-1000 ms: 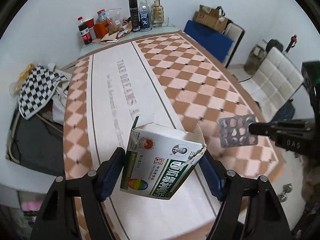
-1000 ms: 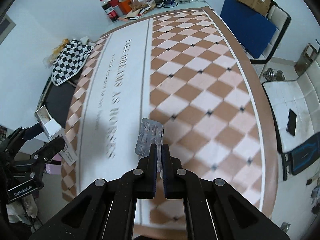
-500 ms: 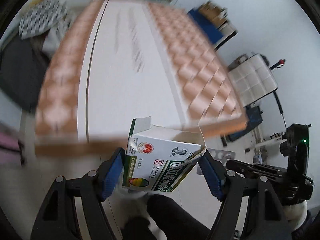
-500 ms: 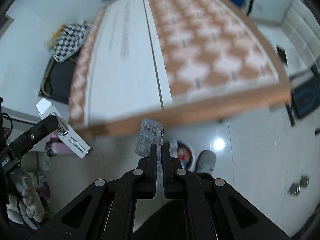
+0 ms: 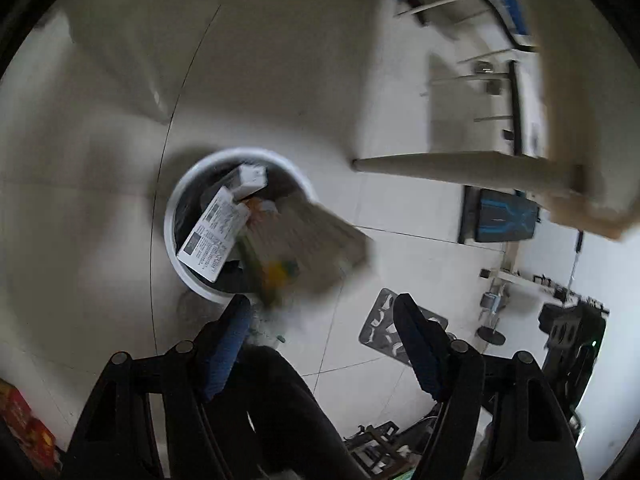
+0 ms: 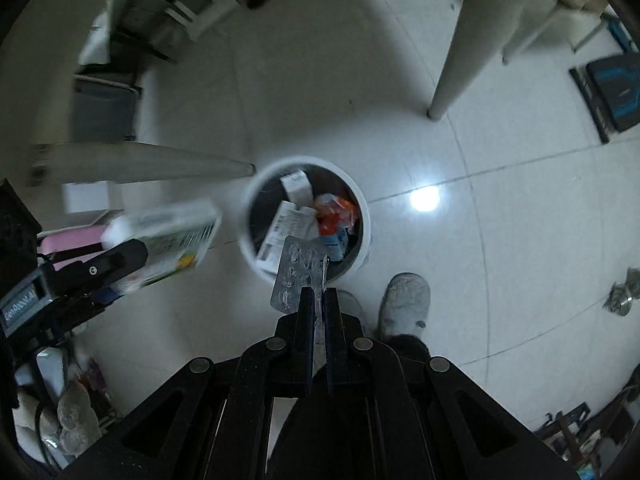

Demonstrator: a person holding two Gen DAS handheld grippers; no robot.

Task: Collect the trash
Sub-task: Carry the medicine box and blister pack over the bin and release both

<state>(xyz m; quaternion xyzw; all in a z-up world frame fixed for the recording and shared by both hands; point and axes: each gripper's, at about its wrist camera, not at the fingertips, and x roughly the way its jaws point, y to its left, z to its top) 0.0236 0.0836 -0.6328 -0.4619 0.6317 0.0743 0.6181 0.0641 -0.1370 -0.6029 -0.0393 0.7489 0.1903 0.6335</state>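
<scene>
Your right gripper (image 6: 316, 300) pinches a foil blister pack (image 6: 298, 276) above the white trash bin (image 6: 256, 256), while your spread left gripper (image 5: 320, 320) frames the blurred medicine box (image 5: 308, 248), print unreadable.

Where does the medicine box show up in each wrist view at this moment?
Left wrist view: the medicine box is a blurred shape at centre, ahead of the open left tool, overlapping the white trash bin.
Right wrist view: it is at left, beside the left tool's finger, left of the bin.
Shared landmark: the white trash bin.
</scene>
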